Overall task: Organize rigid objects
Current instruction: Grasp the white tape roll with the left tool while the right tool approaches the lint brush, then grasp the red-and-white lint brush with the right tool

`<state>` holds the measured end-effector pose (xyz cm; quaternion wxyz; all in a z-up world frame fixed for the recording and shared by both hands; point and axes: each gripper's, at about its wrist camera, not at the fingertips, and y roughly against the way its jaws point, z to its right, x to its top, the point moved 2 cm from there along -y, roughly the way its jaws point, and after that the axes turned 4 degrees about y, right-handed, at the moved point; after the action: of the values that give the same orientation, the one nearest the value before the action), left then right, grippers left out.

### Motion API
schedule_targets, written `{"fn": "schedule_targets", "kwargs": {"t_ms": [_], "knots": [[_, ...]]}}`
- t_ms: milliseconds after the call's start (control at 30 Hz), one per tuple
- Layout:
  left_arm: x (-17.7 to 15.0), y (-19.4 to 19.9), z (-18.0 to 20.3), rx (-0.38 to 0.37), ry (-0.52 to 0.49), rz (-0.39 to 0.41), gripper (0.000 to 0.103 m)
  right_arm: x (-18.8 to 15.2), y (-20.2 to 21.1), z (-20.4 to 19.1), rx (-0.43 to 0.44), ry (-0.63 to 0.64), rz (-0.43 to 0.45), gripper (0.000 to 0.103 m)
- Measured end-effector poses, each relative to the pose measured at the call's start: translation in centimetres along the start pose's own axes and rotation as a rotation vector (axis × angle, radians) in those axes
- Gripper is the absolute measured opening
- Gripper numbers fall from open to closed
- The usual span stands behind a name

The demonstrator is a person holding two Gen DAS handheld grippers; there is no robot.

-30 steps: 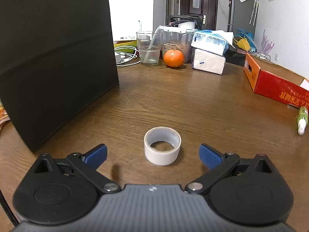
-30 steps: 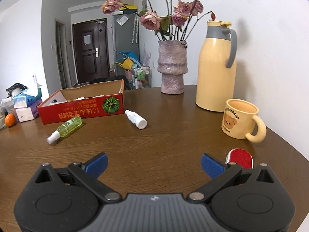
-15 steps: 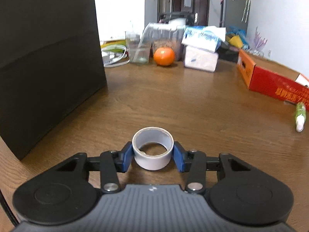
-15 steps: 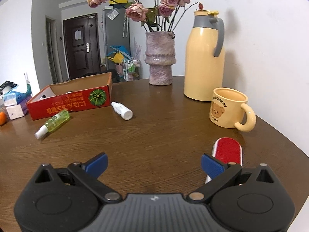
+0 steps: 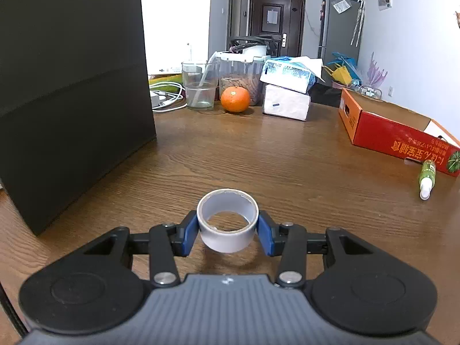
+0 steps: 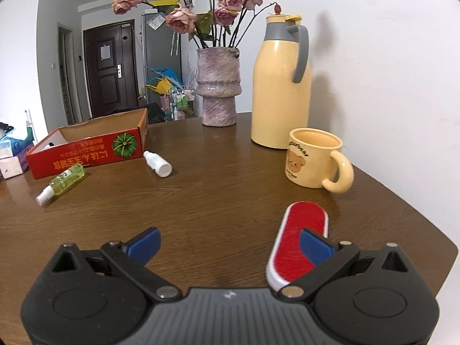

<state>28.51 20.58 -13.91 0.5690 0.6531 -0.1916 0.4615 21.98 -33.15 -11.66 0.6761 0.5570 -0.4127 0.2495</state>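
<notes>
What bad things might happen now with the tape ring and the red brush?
The left gripper pinches the tape roll only by its round sides, so it might slip or squash when lifted. The right gripper is open, with one finger over the red brush; moving down it may bump the brush toward the table edge.

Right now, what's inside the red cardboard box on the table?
The red cardboard box stands open, showing mostly bare brown walls; something small and pale peeks over its front wall near the left end. Its floor is hidden behind that wall.

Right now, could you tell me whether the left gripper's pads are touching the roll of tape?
Touching. The left wrist view shows both blue pads pressed flat against opposite sides of the roll of tape, with no gap on either side.
</notes>
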Motion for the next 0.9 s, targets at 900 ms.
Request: {"fn": "schedule_targets", "kwargs": {"t_ms": [900], "knots": [[-1.6,8.4,9.2,-0.109,-0.052,0.073,0.045,-2.4,-1.9,8.1,0.001,-0.031,-0.052,0.103]]}}
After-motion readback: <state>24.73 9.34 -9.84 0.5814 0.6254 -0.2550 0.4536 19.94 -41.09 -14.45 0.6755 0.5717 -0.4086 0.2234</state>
